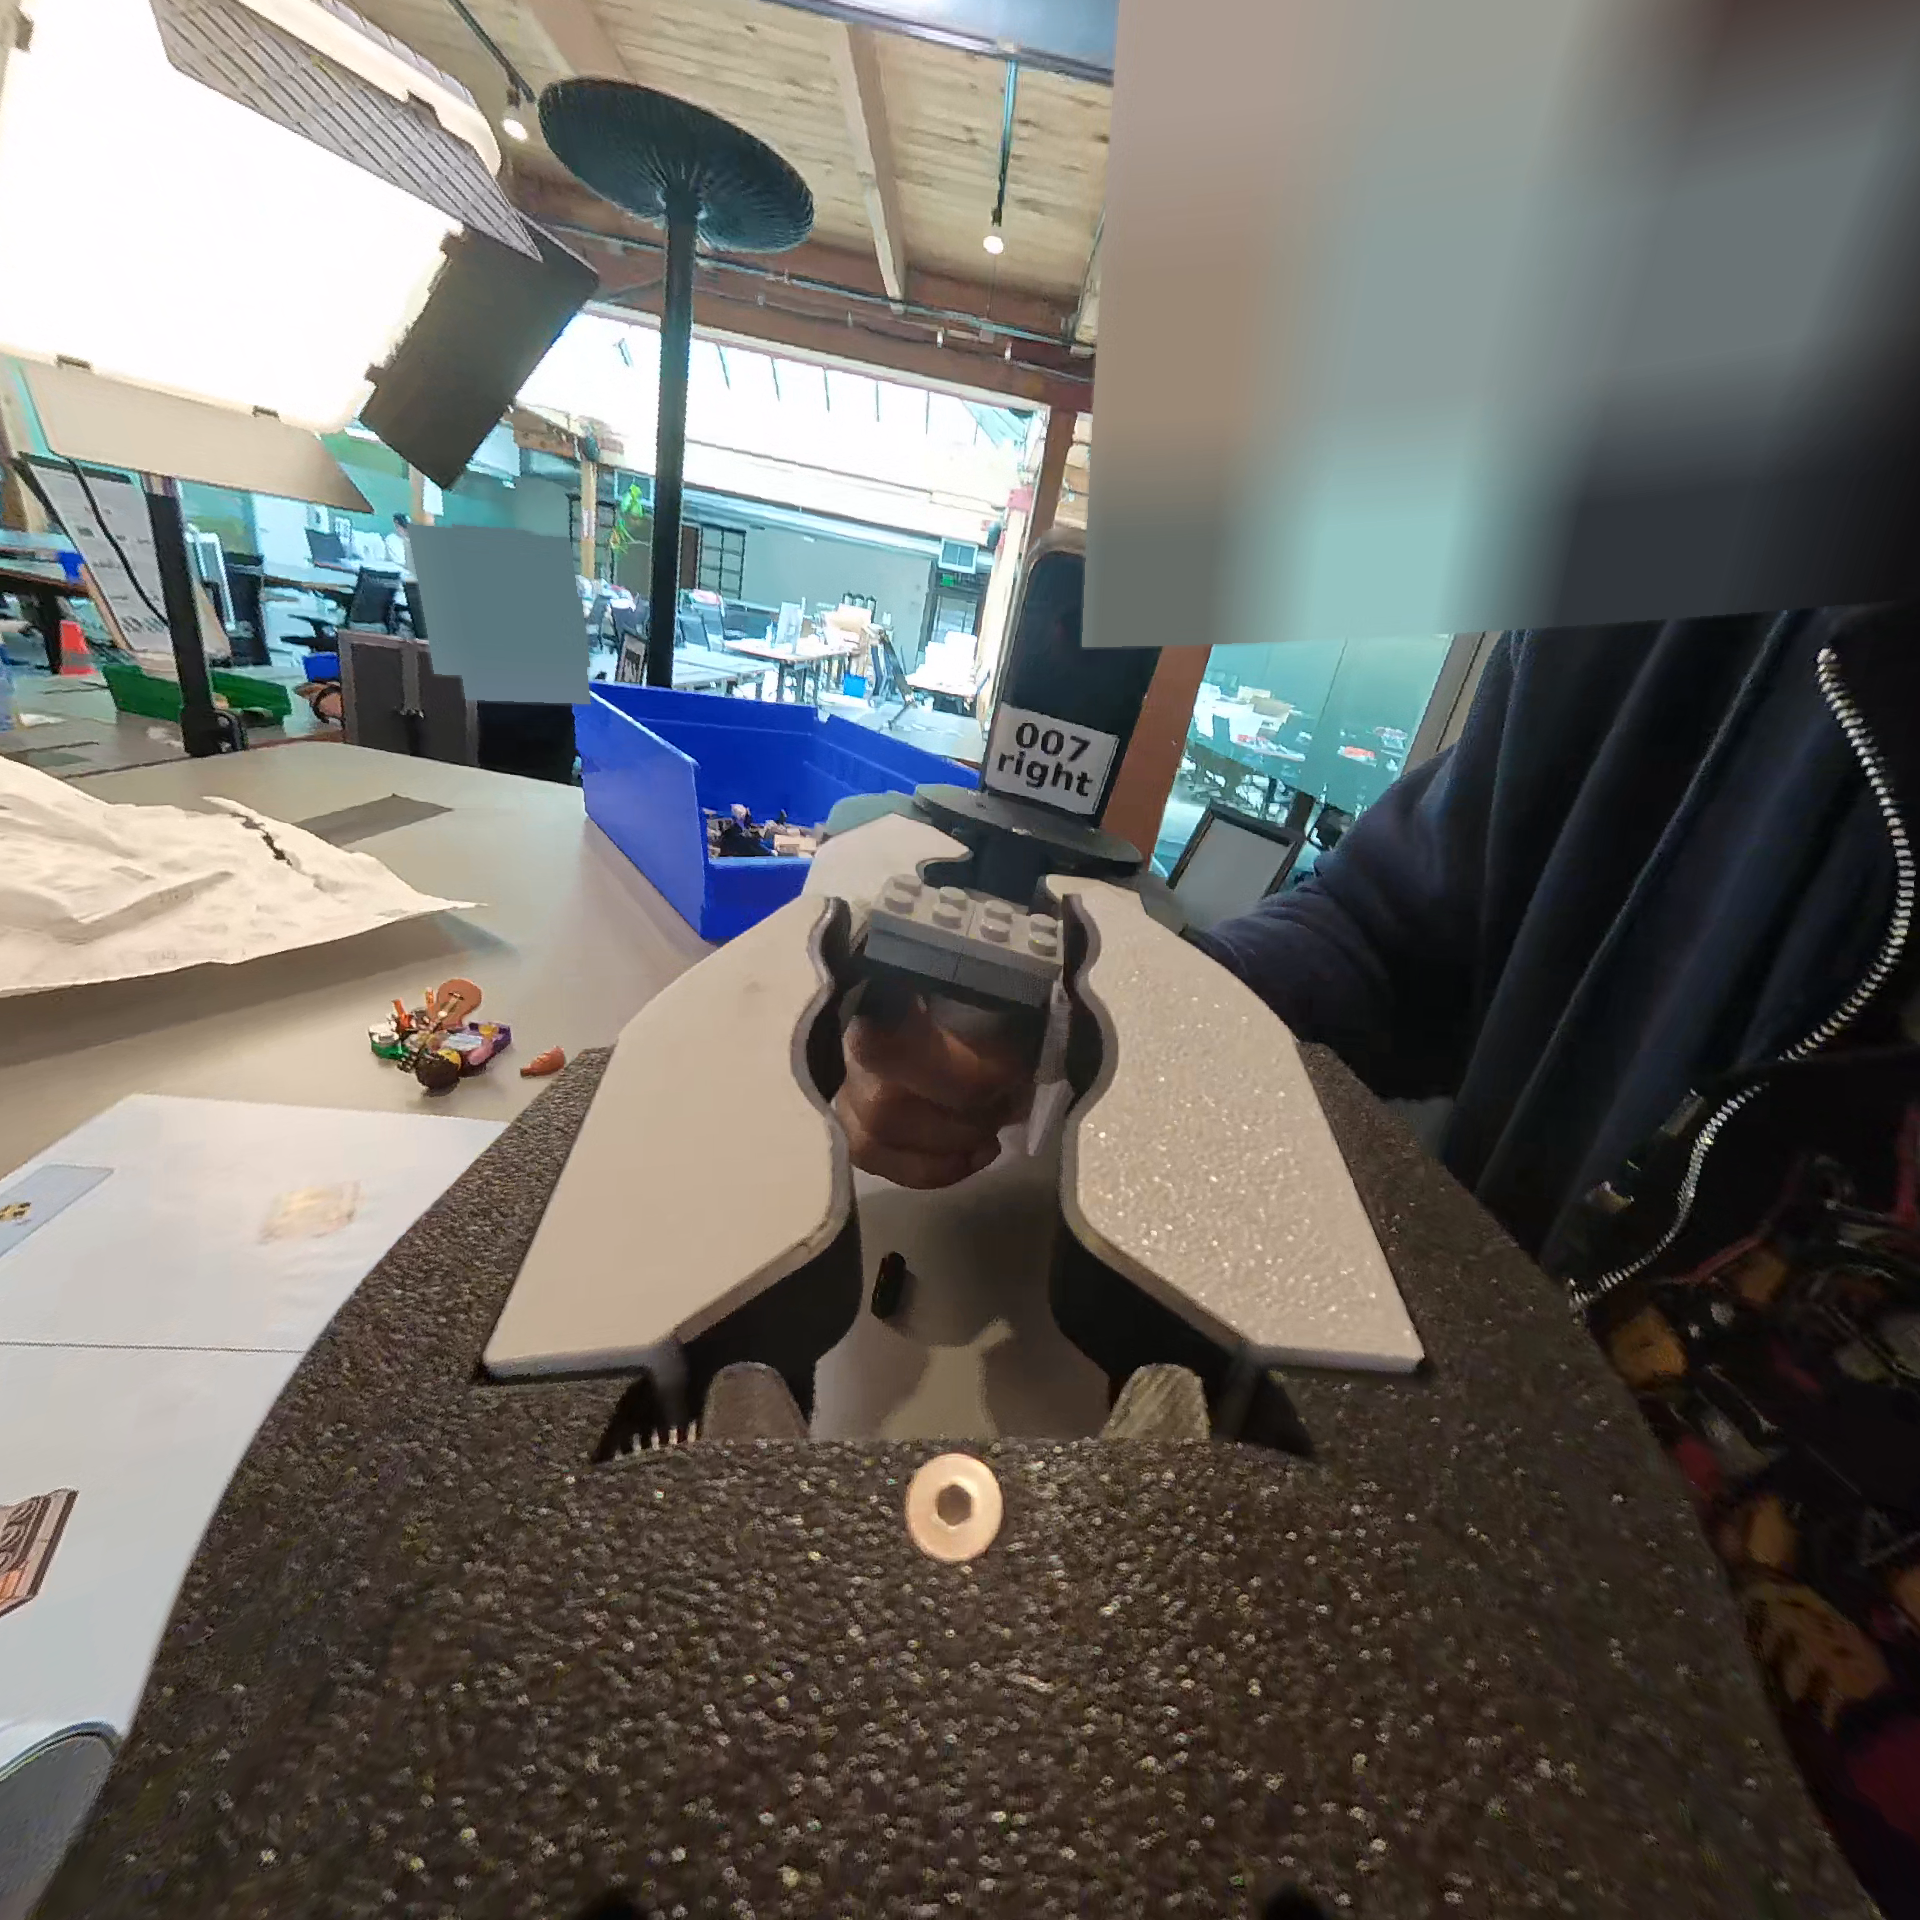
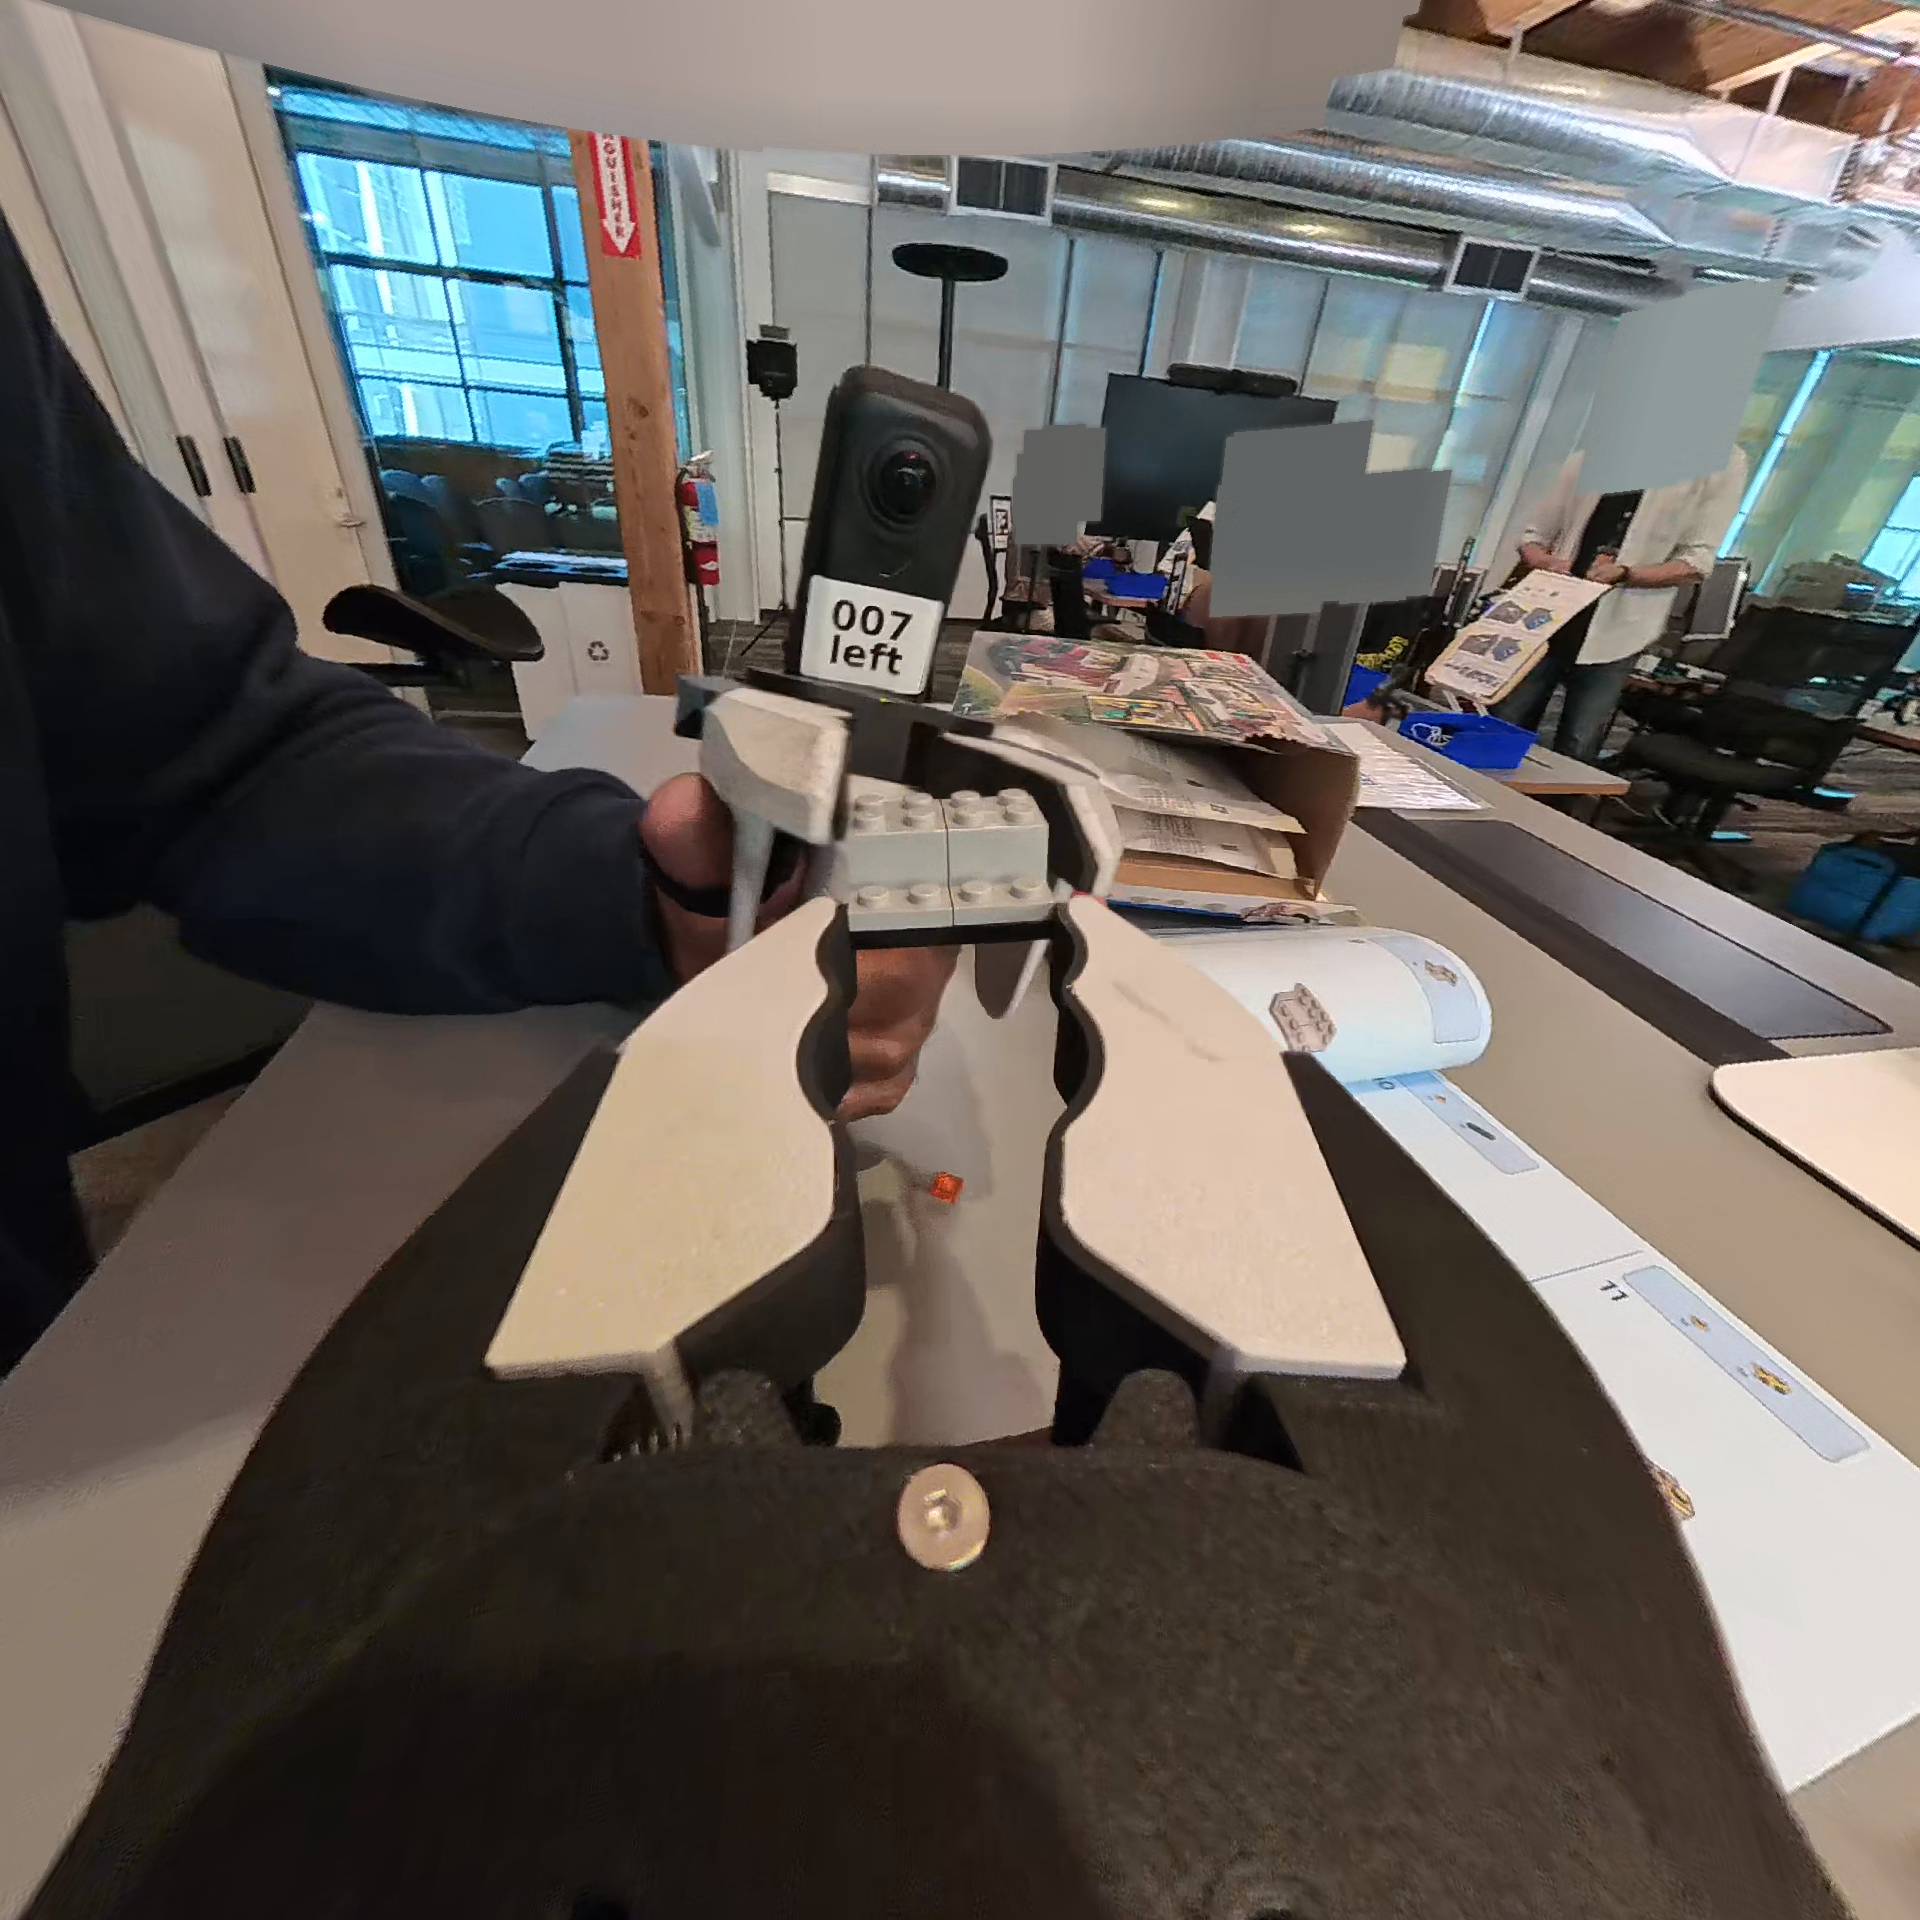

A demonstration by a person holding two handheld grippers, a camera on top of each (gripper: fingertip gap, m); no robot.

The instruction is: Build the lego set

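Both grippers are up off the table [image 2: 1558, 935], nose to nose on one grey brick assembly [image 2: 940, 857]. Left gripper [image 2: 940, 821] looks closed on the upper bricks, though I can't see whether its pads really press. Right gripper [image 2: 951, 925] pinches the lower plate at its ends, probably so the stack stays steady in the air. Each gripper's camera wears a white printed label [image 2: 871, 636]; an open instruction booklet [image 2: 1382, 1003] lies to the right.

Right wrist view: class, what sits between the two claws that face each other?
A grey studded brick block, shown in both wrist views.
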